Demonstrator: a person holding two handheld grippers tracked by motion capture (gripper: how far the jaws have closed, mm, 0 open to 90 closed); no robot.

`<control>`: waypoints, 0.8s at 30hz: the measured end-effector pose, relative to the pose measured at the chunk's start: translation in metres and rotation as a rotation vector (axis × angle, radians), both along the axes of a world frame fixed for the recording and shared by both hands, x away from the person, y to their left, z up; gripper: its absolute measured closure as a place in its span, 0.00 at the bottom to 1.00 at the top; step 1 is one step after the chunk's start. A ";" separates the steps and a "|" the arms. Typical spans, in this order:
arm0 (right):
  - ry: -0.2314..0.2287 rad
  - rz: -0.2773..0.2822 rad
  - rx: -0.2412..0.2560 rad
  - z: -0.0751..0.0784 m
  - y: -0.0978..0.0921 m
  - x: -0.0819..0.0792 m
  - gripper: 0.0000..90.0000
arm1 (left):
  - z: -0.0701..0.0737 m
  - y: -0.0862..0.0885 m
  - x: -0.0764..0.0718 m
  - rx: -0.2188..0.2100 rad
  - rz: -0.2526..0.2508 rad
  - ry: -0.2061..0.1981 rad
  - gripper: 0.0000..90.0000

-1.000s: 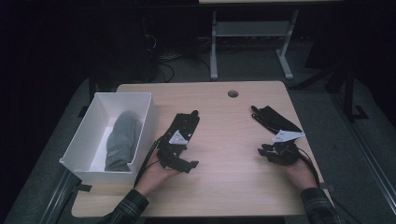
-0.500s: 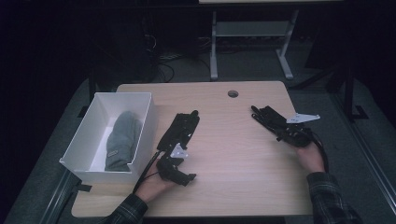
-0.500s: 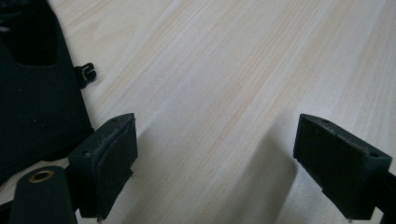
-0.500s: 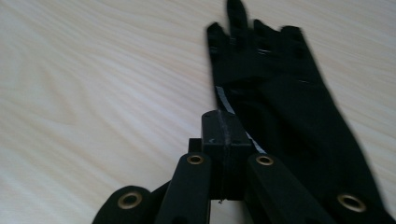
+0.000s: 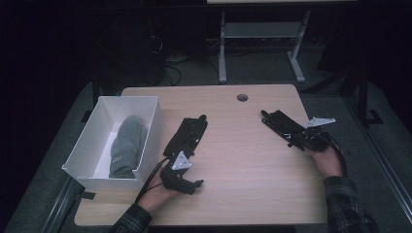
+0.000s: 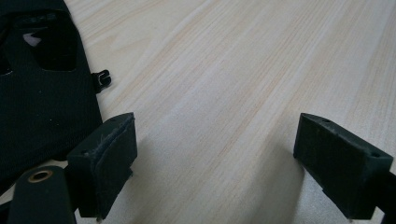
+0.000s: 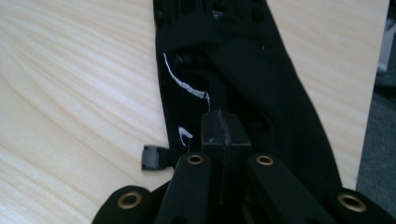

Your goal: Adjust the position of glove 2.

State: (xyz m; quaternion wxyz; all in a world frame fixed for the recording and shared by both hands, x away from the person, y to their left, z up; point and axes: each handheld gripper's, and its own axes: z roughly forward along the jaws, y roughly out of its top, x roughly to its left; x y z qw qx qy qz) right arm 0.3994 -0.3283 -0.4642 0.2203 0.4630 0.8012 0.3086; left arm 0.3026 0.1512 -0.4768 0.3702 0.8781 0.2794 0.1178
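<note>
Wooden tabletop [image 5: 233,145], one white box [image 5: 145,131] at its left edge holding one grey glove [image 5: 127,145], two black gloves, one [image 5: 187,137] left of the left gripper's [image 6: 215,163] spread jaws, other [image 5: 284,127] near the right edge, clamped in the right gripper's [image 7: 219,135] closed jaws

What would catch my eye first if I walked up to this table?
Probably the white box at the table's left edge, with a grey mitten lying inside. Next, two black gloves flat on the wood: the left glove beside the open left gripper, and the right glove with the right gripper shut over it.
</note>
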 end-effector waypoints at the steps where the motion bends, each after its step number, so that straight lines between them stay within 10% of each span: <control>1: -0.010 0.003 0.012 0.002 0.001 0.000 1.00 | 0.000 0.000 0.000 0.000 0.000 -0.001 0.14; 24: 0.104 0.219 0.014 0.001 0.052 -0.033 1.00 | 0.000 0.001 0.002 -0.007 -0.014 0.001 0.14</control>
